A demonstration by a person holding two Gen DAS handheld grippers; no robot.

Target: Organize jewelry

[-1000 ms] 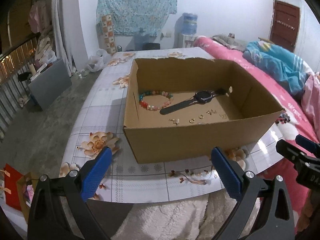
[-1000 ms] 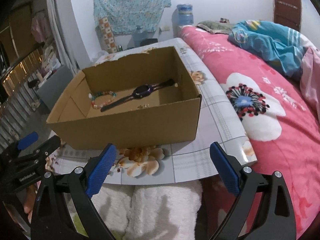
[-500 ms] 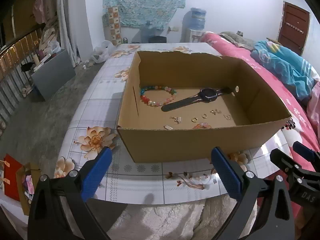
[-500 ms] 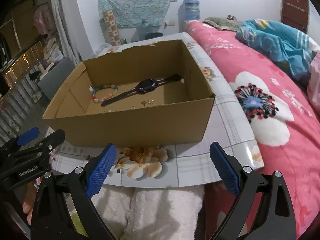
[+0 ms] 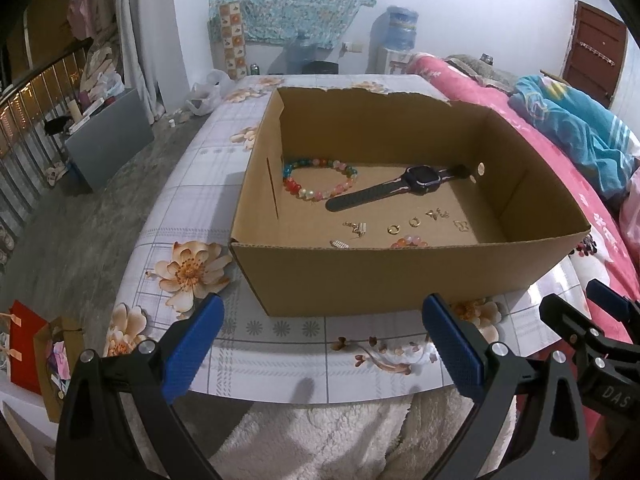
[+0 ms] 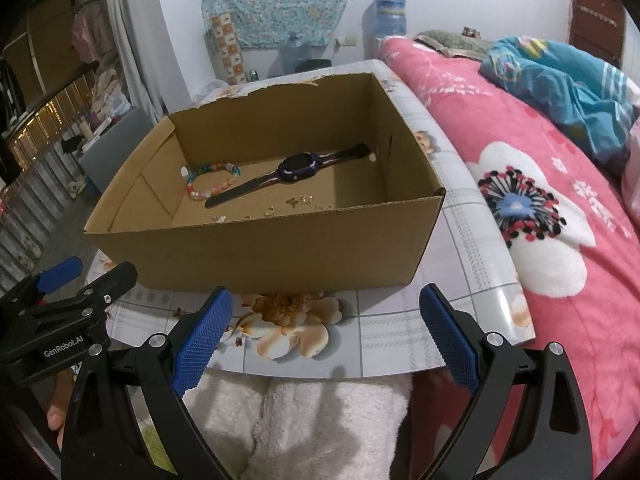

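change since a second ago: both views raised and tipped forward, so more of the box floor shows; nothing inside shifted.
cardboard box [image 5: 400, 280]: open-topped, standing on the floral table [image 5: 256, 332], torn along the far rim.
jewelry: all lying loose on the box floor.
beaded bracelet [image 5: 318, 178]: far-left of the floor, just beside the watch strap, maybe touching it.
watch [image 5: 420, 178]: laid diagonally across the middle, dark strap end pointing toward the bracelet.
small pieces: gold ring [image 5: 394, 229], second ring [image 5: 415, 221], clasp-like bit [image 5: 358, 227], butterfly charm [image 5: 461, 225], all near the front wall and close together.
second bead cluster [image 5: 408, 241]: partly hidden behind the front wall.
risk one: front wall high and close to the small pieces, so a low reach could catch the rim and shove the light box across the slick table.
risk two: rings and charms flat and tiny, likely to slip out of broad pads or get pinched two at a time.
risk three: lifting the bracelet could drag the watch strap along.
left gripper [image 5: 320, 344]: jaws spread wide, nothing between them, hovering short of the box over the table edge.
right gripper [image 6: 324, 336]: jaws equally wide apart, empty, also short of the box.
contact: neither touching the box nor any jewelry.
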